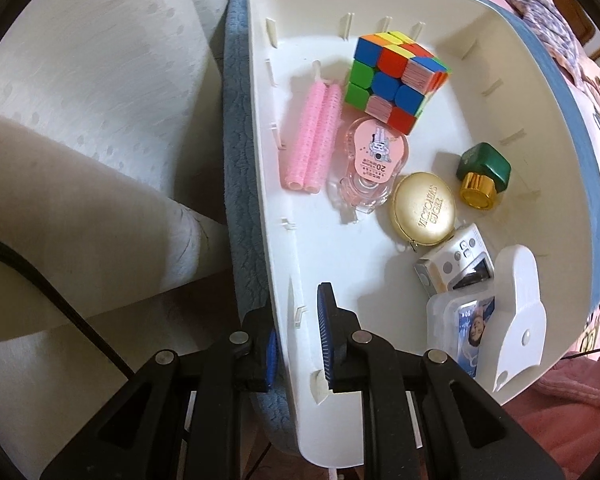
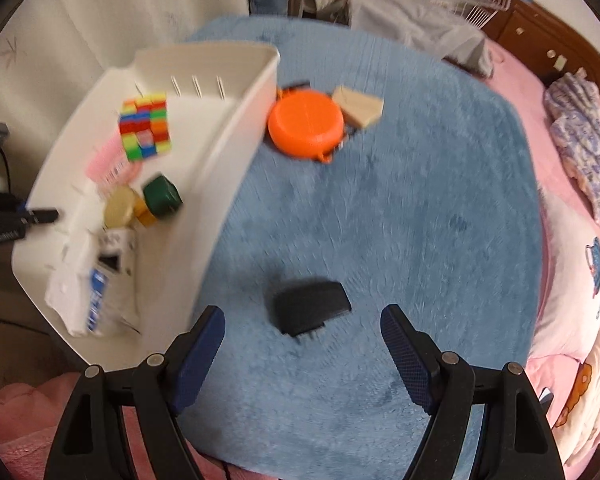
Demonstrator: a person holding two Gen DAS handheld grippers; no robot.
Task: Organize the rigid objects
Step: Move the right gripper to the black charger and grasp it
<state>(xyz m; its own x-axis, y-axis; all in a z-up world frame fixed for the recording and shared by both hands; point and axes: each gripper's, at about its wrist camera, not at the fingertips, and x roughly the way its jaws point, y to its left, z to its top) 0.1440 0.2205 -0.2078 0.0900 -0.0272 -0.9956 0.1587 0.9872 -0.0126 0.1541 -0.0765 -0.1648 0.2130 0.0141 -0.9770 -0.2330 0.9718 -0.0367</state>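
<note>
Contents, left to right. Left gripper (image 1: 298,342): fingers pinching the near left wall of the white bin (image 1: 276,216), one pad outside, one inside. Bin sits on a blue plush mat (image 2: 400,208). Inside the bin: pink hair rollers (image 1: 312,138) by the left wall; a clear pink tape dispenser (image 1: 370,164) just beside them; a Rubik's cube (image 1: 396,78) at the far end; a gold round tin (image 1: 424,208); a green bottle with a gold cap (image 1: 484,174); a small silver camera (image 1: 456,266); a clear plastic case (image 1: 460,320) nearest.

On the mat right of the bin: an orange round lid (image 2: 306,124) touching a wooden block (image 2: 360,108), both far; a black charger plug (image 2: 310,306) near. Right gripper (image 2: 302,356): fingers spread wide and empty, plug just beyond them.
</note>
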